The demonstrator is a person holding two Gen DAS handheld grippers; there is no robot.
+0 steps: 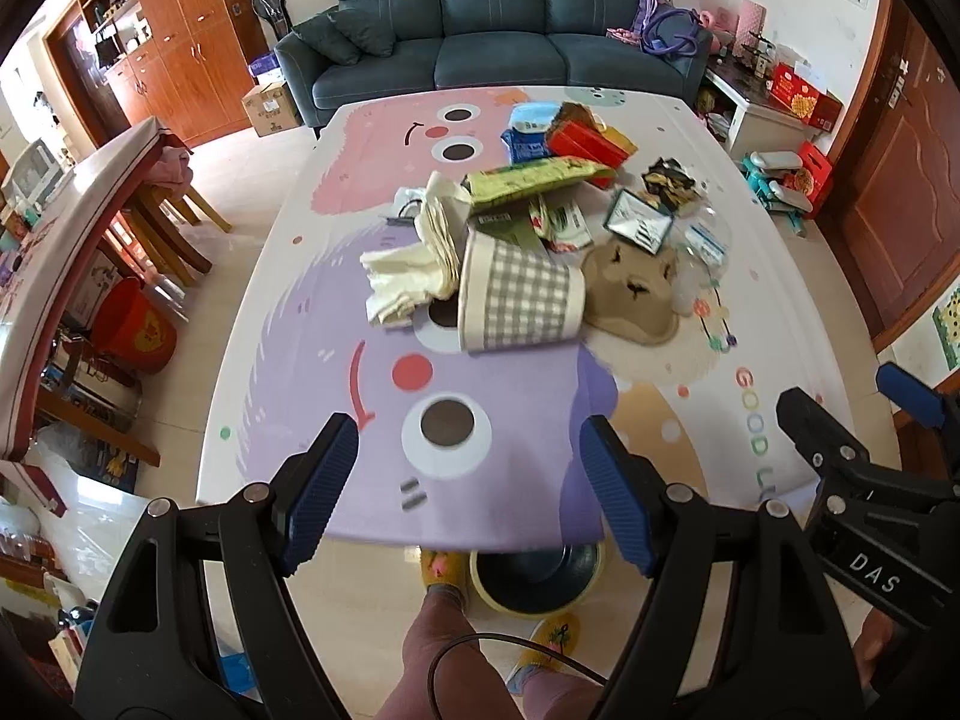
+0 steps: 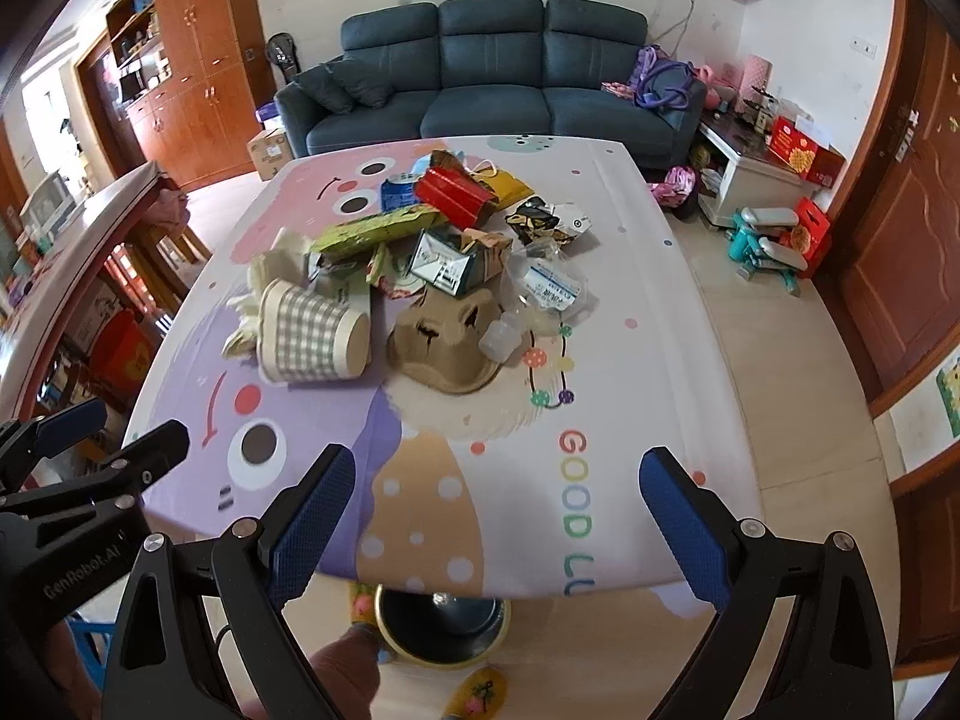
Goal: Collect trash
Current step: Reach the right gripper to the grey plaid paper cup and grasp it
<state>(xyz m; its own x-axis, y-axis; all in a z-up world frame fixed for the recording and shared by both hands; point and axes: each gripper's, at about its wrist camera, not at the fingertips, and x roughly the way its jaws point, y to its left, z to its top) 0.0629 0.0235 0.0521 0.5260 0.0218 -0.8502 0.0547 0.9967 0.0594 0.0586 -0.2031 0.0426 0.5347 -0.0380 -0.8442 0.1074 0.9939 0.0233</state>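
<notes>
Both claws, left gripper [image 1: 468, 492] and right gripper [image 2: 498, 525], agape and empty at near edge; checked bin [image 1: 519, 300] tipped beside far trash heap [image 1: 558, 180], ready for loading.

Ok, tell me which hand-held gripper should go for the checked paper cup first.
Left, probably. The cup lies nearly straight ahead of the open left hand-held gripper; from the right hand-held gripper it sits off to the left.

Your table [image 1: 780, 252] carried a trash heap past its centre. A tipped basket [image 1: 519, 300] lay nearest you at 12 o'clock, crumpled tissues [image 1: 402, 282] touching it at 9 o'clock, a paper mask [image 1: 633, 294] touching it at 3 o'clock. Wrappers [image 1: 534, 180] and a red box [image 1: 585, 141] lay behind, the sofa [image 1: 498, 42] beyond the table.
</notes>
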